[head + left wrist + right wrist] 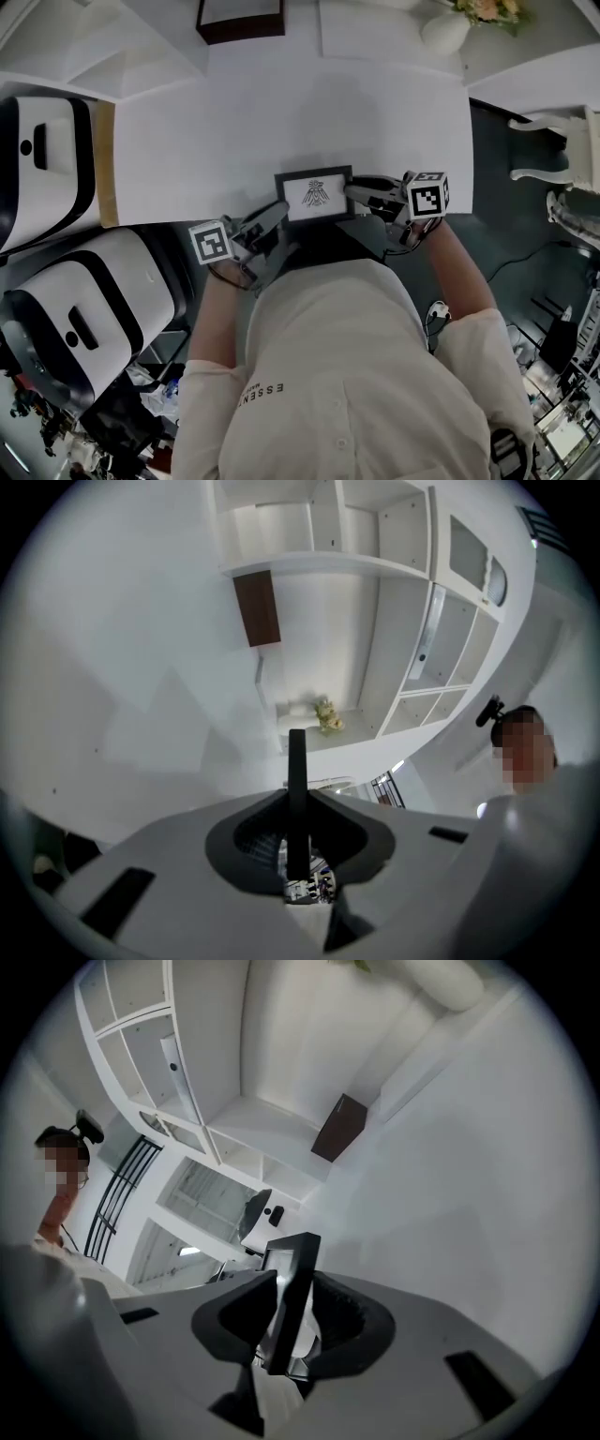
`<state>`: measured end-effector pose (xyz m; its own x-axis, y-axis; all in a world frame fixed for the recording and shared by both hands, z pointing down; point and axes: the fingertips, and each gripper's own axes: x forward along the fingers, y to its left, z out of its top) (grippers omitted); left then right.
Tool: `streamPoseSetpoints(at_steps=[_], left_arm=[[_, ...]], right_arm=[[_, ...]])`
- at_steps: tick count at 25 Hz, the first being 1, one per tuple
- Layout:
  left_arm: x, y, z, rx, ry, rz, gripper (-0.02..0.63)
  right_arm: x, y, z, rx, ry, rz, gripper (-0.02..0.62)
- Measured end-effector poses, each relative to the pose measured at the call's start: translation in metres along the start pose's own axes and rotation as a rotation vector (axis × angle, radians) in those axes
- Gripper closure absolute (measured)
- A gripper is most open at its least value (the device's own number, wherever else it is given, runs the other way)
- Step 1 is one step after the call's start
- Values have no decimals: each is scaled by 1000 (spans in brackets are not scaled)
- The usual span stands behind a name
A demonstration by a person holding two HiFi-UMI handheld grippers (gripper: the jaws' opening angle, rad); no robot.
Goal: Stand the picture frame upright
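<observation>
The black picture frame, with a dark drawing on white, is at the near edge of the white table, its face turned up towards the head camera. My left gripper is shut on its left edge. In the left gripper view that edge is a thin black bar pinched between the jaws of the left gripper. My right gripper is at the right edge. There the frame leans slanted between the jaws of the right gripper, and a gap shows beside one ribbed pad.
A dark brown box and a white vase with flowers stand at the table's far side. Two white-and-black machines crowd the left. A white chair stands to the right. The person's torso hides the near floor.
</observation>
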<state>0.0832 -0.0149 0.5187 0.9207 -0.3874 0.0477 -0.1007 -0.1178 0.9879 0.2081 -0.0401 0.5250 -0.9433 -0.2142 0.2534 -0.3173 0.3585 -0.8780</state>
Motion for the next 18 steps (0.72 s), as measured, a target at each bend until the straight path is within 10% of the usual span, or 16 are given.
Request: streamPoseSetpoints(at_steps=[7, 18], left_arm=[[-11, -1, 54, 41, -20, 6, 535], [-32, -25, 85, 350, 75, 100, 534]], right_arm=[[39, 6, 50, -2, 11, 97, 497], [61, 45, 80, -126, 11, 110, 512]])
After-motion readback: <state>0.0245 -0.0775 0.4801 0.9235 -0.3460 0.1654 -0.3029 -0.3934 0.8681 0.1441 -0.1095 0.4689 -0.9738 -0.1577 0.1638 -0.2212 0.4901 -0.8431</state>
